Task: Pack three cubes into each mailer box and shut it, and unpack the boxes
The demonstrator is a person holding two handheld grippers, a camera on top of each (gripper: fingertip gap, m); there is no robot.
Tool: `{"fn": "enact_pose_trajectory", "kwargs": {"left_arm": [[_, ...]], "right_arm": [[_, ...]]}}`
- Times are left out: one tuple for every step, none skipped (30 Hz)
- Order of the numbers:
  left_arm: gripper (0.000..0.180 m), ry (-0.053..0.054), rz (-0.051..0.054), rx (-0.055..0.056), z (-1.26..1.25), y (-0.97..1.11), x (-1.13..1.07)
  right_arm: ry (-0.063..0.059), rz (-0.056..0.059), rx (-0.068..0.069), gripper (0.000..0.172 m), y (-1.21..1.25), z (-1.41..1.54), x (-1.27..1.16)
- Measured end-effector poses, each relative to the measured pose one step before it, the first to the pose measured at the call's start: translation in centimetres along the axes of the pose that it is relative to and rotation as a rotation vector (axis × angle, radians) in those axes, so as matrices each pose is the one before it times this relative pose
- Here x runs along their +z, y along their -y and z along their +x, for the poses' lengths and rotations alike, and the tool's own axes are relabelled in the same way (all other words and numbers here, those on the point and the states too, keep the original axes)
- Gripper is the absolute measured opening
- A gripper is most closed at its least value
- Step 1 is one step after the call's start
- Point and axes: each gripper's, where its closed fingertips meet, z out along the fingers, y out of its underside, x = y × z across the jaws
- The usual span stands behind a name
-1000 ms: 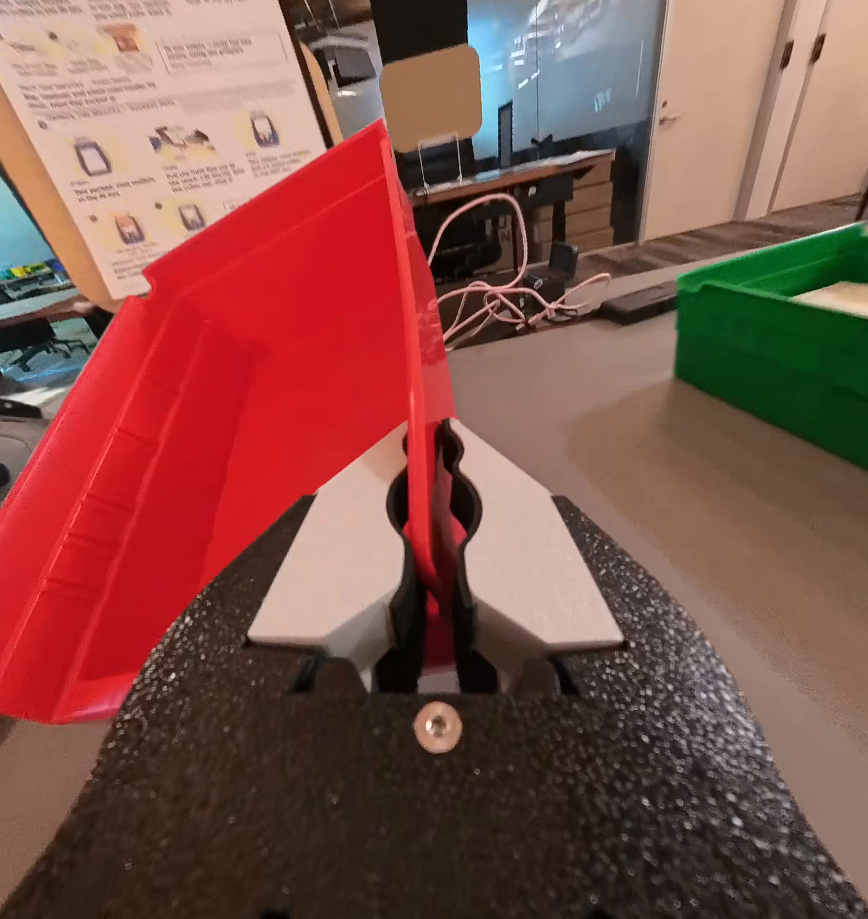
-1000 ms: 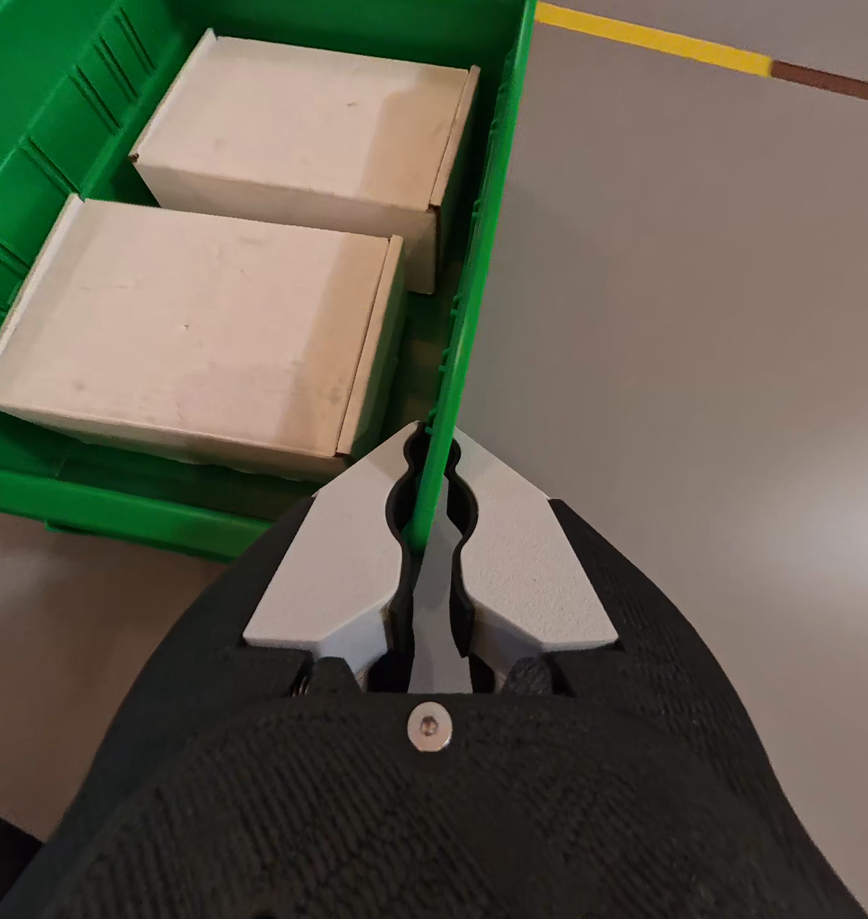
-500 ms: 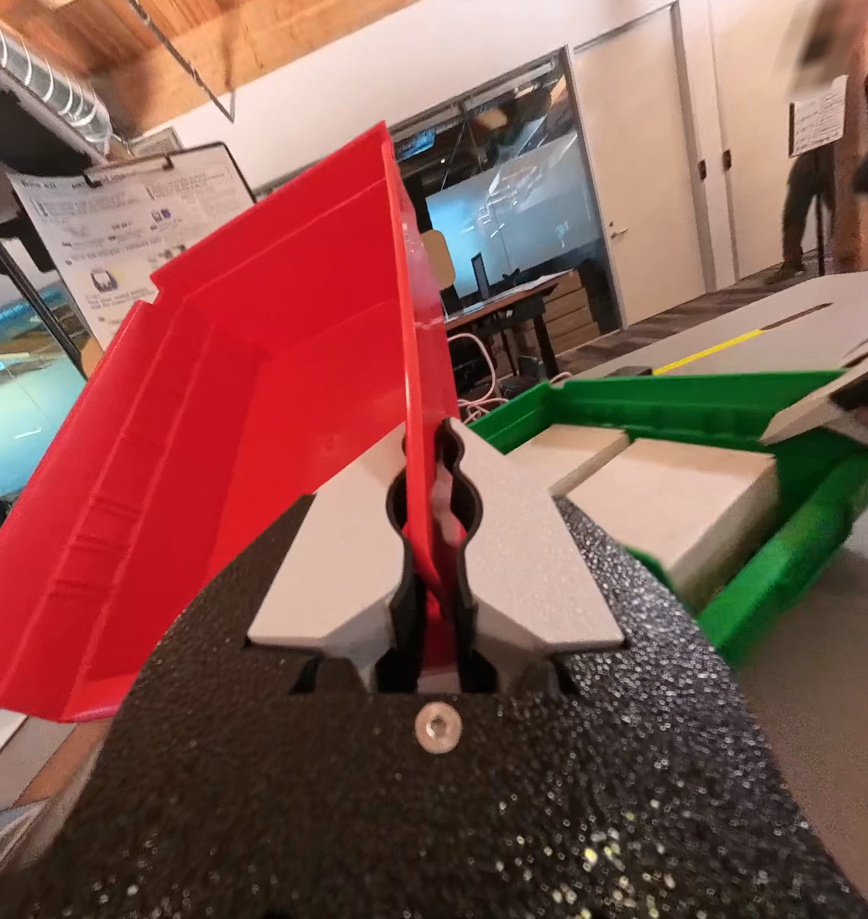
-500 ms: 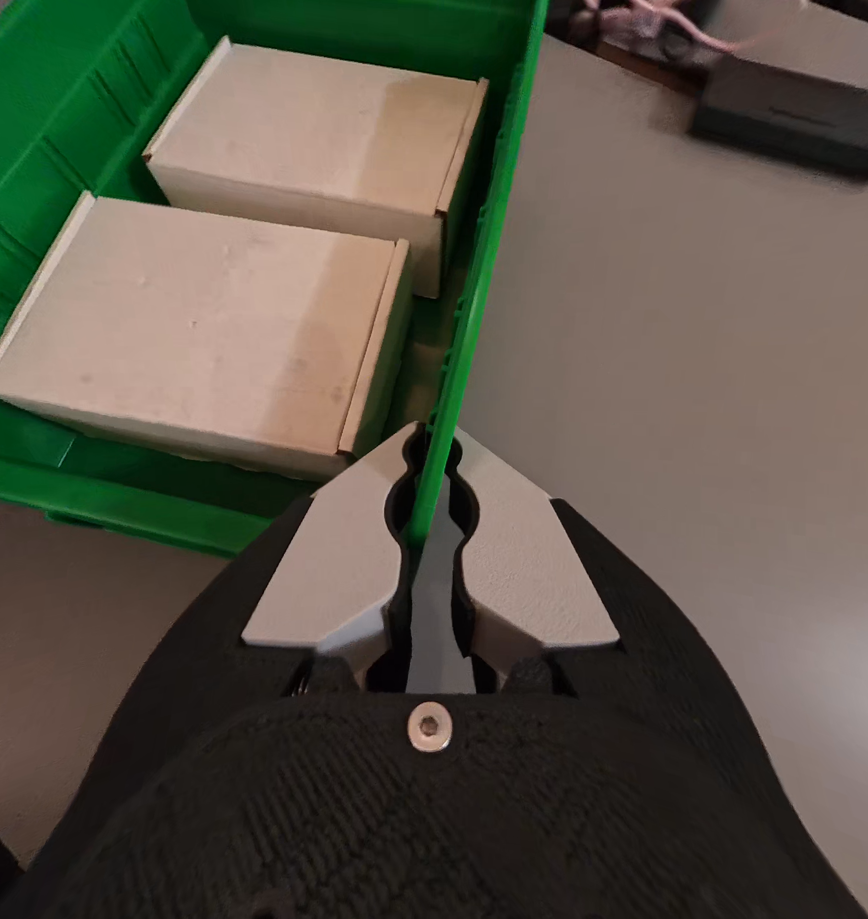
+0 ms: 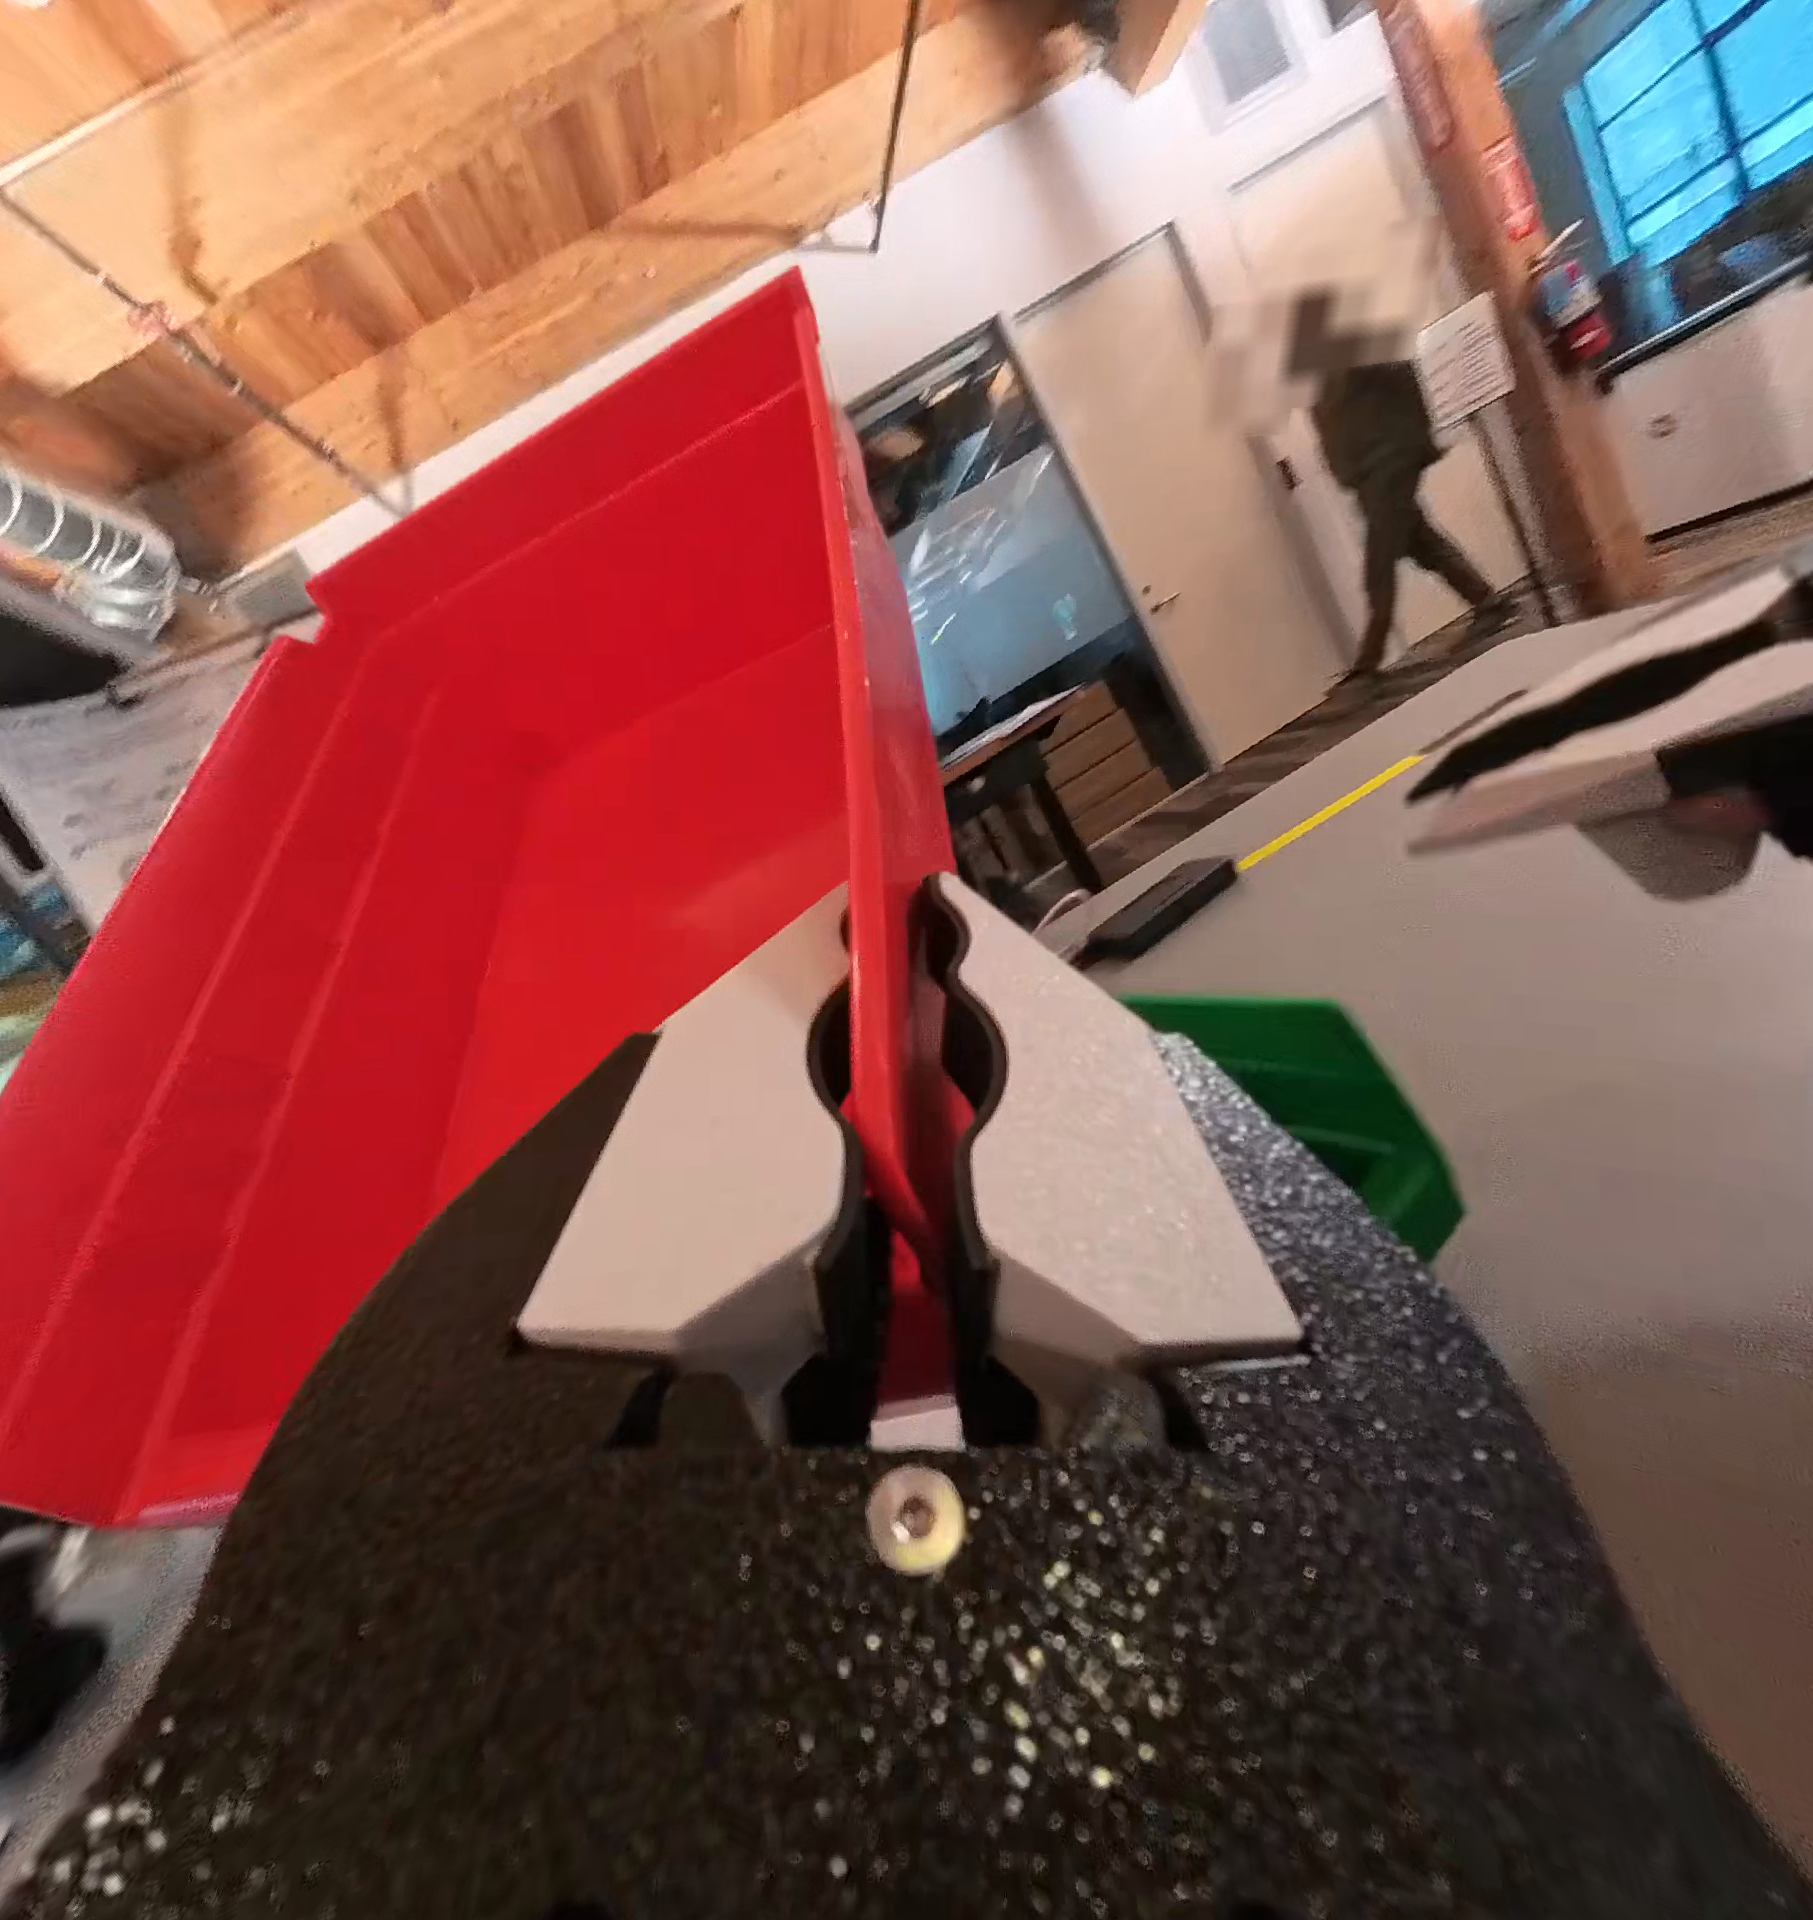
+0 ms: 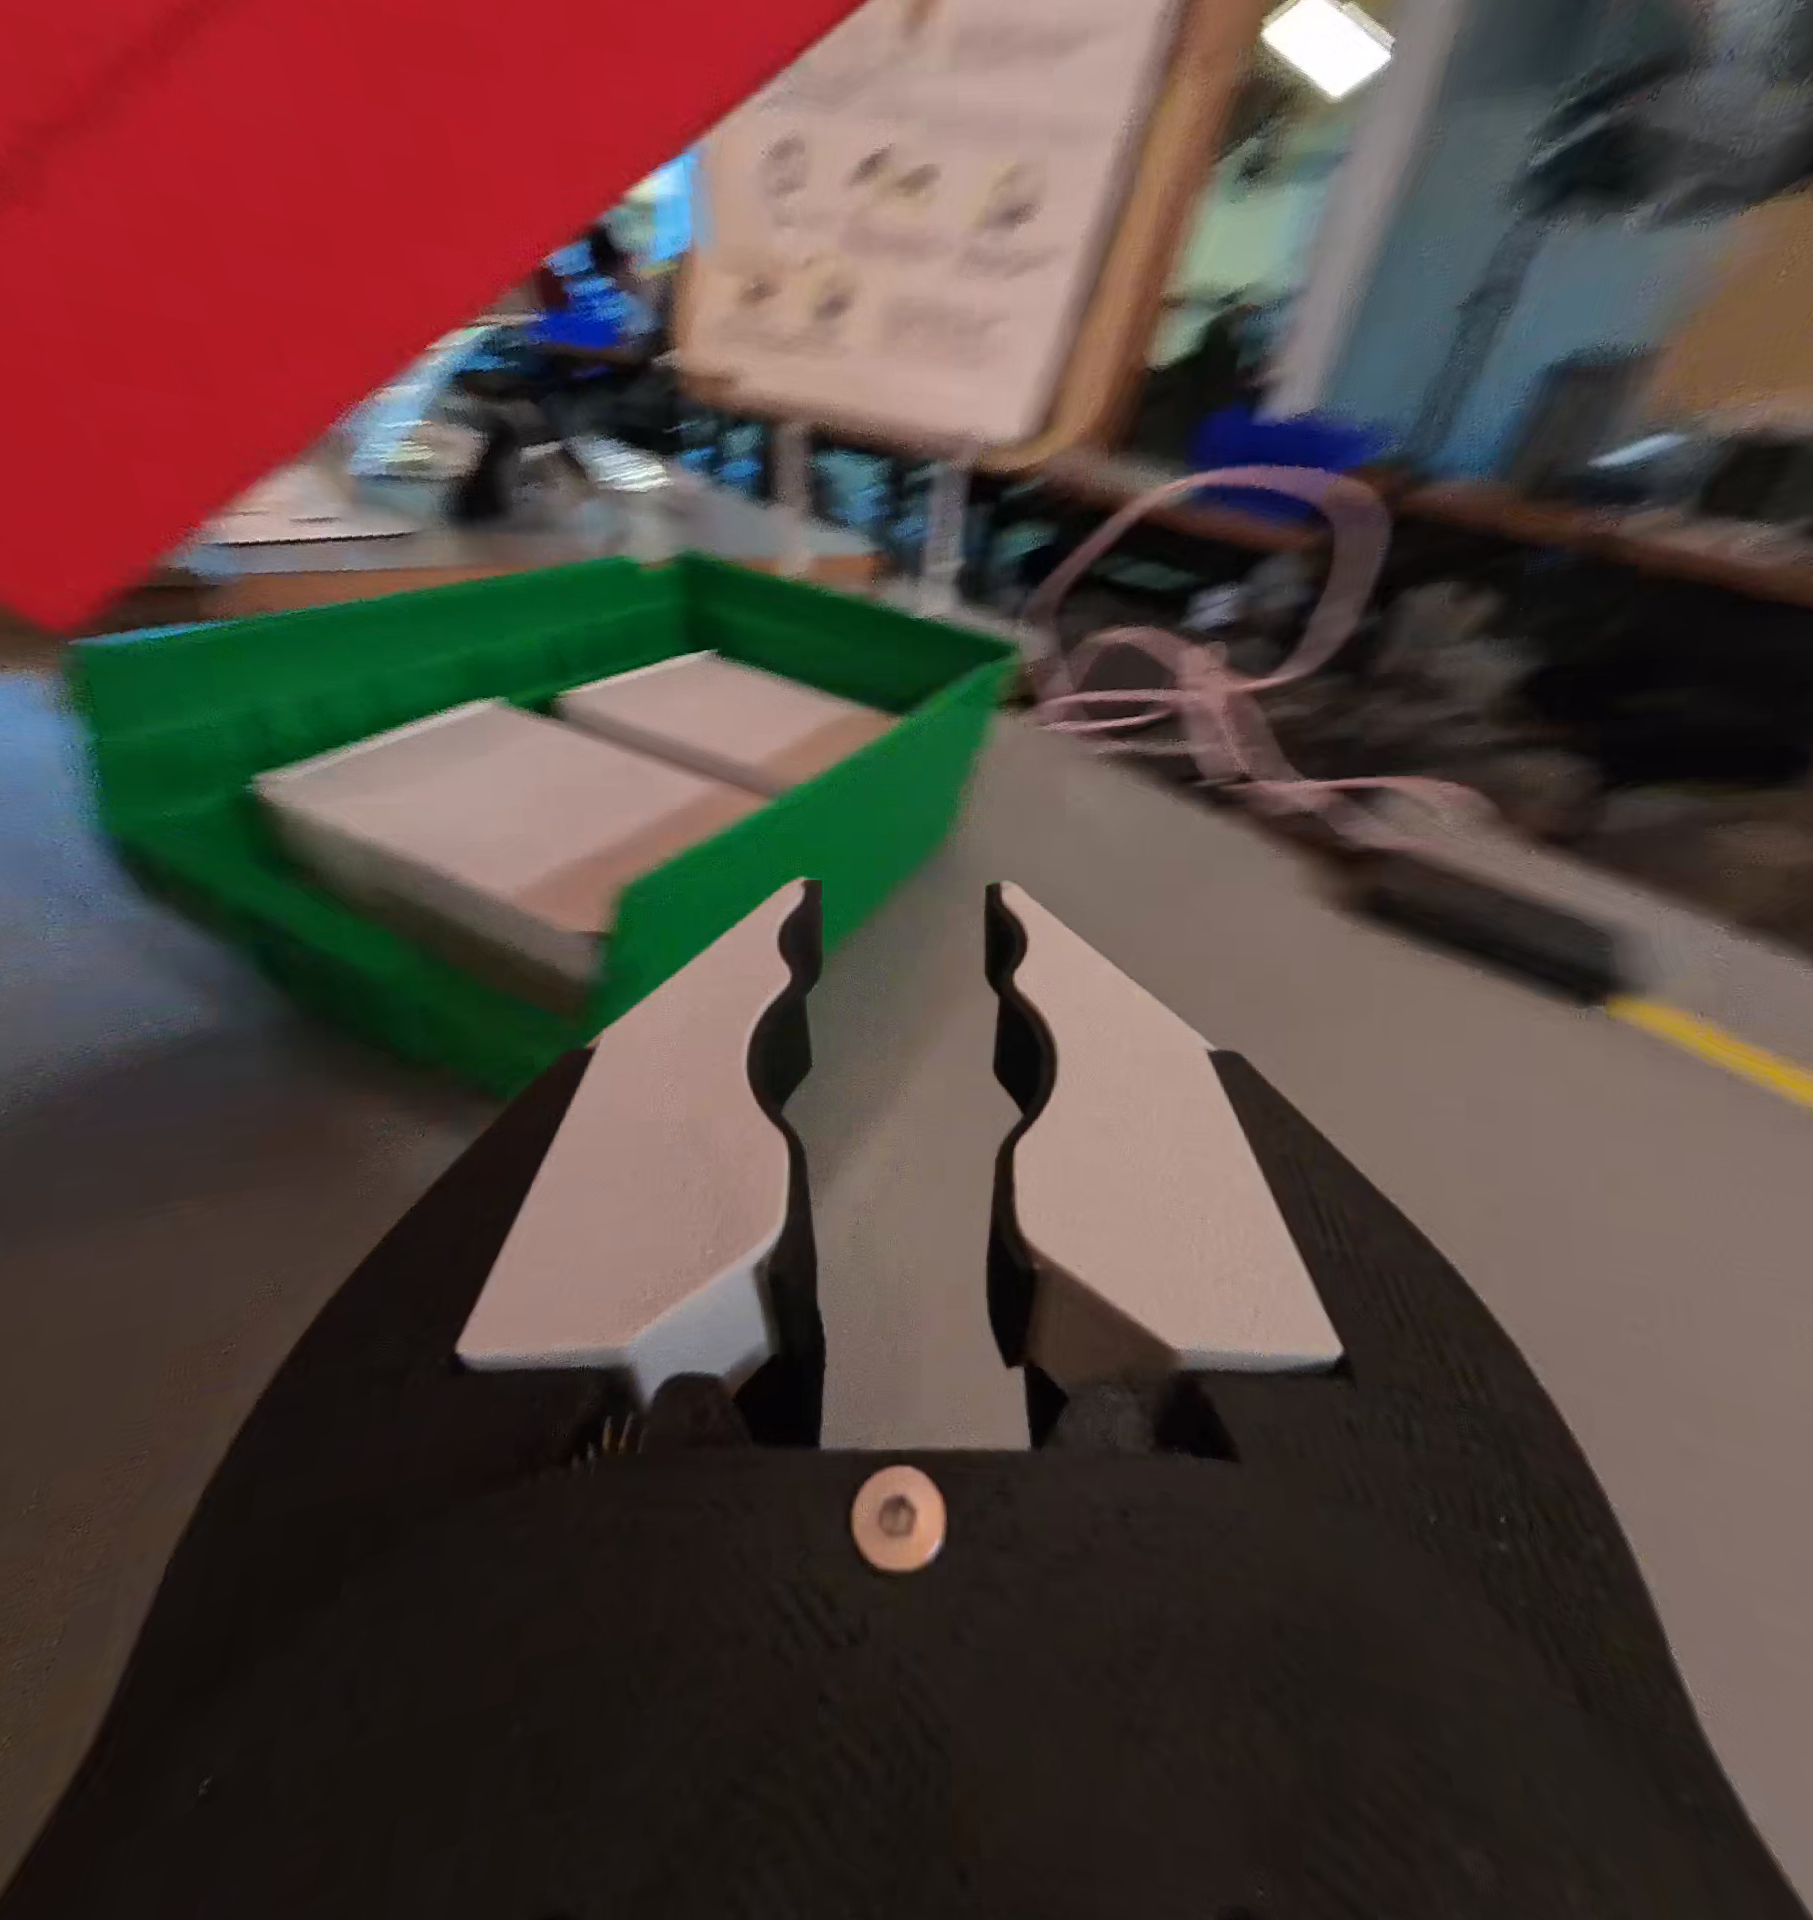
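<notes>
A second earlier the right claw (image 6: 902,904) had been clenched on the side wall of the green plastic bin (image 6: 829,831); now it had let go and hung released above the bare grey counter (image 6: 1297,1195), its two fingers apart with nothing between them, just beside the bin's near right corner. The left claw (image 5: 886,935) stayed clenched on the side wall of the red plastic bin (image 5: 466,883), pads pressed to both faces of the wall, and had tipped it higher, so that wooden ceiling showed behind it where a poster board had been. The red bin was held up off the counter, open side toward the camera, with nothing visible inside.

Counted: one red bin, one green bin, and two closed pale cardboard mailer boxes (image 6: 497,810) lying side by side inside the green bin, which sat on the counter. One yellow tape line (image 6: 1733,1060) crossed the counter toward its far right edge. One person (image 5: 1390,499) walked in the background.
</notes>
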Motion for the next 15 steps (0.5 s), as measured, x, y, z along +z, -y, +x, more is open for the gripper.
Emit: {"fn": "enact_pose_trajectory", "kwargs": {"left_arm": [[0.006, -0.0304, 0.0303, 0.0018, 1.042, 0.846, 0.161], [0.005, -0.037, 0.0336, -0.0076, 1.161, 0.934, 0.245], [0.005, -0.0453, 0.0337, -0.013, 1.284, 0.941, 0.366], [0.005, -0.0546, 0.0291, -0.0154, 1.383, 0.848, 0.501], [0.005, -0.0595, 0.0245, -0.0164, 1.447, 0.729, 0.643], [0.005, -0.0641, 0.0193, -0.0228, 1.489, 0.615, 0.811], [0.004, -0.0666, 0.0151, -0.0264, 1.464, 0.508, 0.959], [0.005, -0.069, 0.0099, -0.0293, 1.441, 0.417, 1.008], [0.005, -0.0704, 0.0047, -0.0299, 1.4, 0.266, 1.041], [0.005, -0.066, 0.0009, -0.0277, 1.287, 0.121, 1.107], [0.005, -0.0596, -0.0029, -0.0263, 1.164, -0.059, 1.216], [0.004, -0.054, -0.011, -0.0251, 1.041, -0.206, 1.249], [0.005, -0.0468, -0.0189, -0.0244, 0.88, -0.289, 1.281], [0.006, -0.04, -0.0226, -0.0227, 0.717, -0.402, 1.328], [0.006, -0.0317, -0.0236, -0.0151, 0.528, -0.564, 1.389]], "right_arm": [[-0.1193, 0.0454, -0.0559, 0.03, 0.415, 2.291, -2.105], [-0.1221, 0.0504, -0.0491, 0.03, 0.439, 2.446, -2.137], [-0.1289, 0.0522, -0.0376, 0.03, 0.44, 2.663, -2.116], [-0.1189, 0.0529, -0.0274, 0.03, 0.474, 2.601, -2.018], [-0.1069, 0.0486, -0.0168, 0.03, 0.483, 2.495, -1.875], [-0.0937, 0.0421, -0.0111, 0.03, 0.51, 2.316, -1.718], [-0.0809, 0.0343, -0.0142, 0.03, 0.508, 2.116, -1.517], [-0.0871, 0.0166, -0.0227, 0.03, 0.353, 2.2, -1.351], [-0.1021, -0.0055, -0.0367, 0.028, 0.076, 2.437, -1.135], [-0.0873, -0.0123, -0.044, 0.025, -0.122, 2.28, -0.785], [-0.0593, -0.0135, -0.0256, 0.025, -0.149, 1.875, -0.445], [-0.0325, -0.0152, 0.0065, 0.025, -0.083, 1.441, -0.19], [-0.0174, -0.0092, 0.0338, 0.025, 0.115, 1.129, -0.079], [-0.0103, 0.0037, 0.0456, 0.025, 0.361, 0.907, -0.051], [-0.0019, 0.0116, 0.0412, 0.026, 0.472, 0.634, -0.08]]}}
